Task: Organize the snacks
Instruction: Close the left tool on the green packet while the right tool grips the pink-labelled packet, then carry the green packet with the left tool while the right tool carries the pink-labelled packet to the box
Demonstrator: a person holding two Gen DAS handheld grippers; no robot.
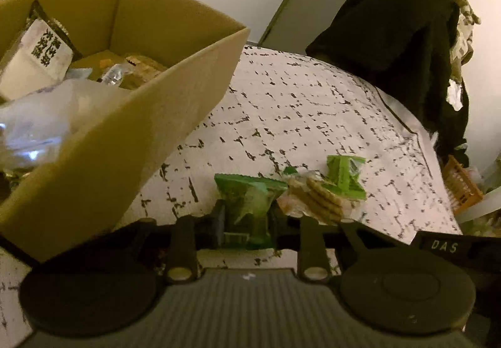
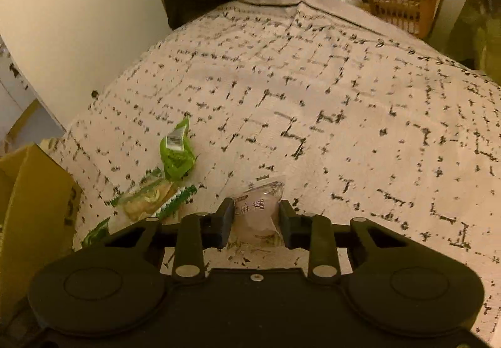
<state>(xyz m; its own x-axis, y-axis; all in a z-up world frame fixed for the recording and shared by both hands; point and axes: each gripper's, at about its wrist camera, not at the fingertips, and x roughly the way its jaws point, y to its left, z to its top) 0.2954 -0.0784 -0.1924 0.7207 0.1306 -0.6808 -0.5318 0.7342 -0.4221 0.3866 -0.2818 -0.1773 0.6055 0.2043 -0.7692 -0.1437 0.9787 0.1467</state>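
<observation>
My left gripper (image 1: 247, 218) is shut on a green snack packet (image 1: 247, 210), held just above the patterned tablecloth (image 1: 313, 116) beside the open cardboard box (image 1: 131, 135). A clear cracker packet (image 1: 313, 197) and a small green packet (image 1: 344, 174) lie just beyond it. My right gripper (image 2: 255, 219) is shut on a pale pink mochi packet (image 2: 258, 212) low over the cloth. In the right wrist view a green packet (image 2: 176, 154) and a clear cracker packet (image 2: 150, 197) lie to the left, near the box corner (image 2: 34, 207).
The box holds a white bag with black print (image 1: 40, 57) and several clear wrapped snacks (image 1: 47, 116). A chair draped with a dark coat (image 1: 391, 35) stands at the table's far side. An orange basket (image 2: 400, 7) sits beyond the table edge.
</observation>
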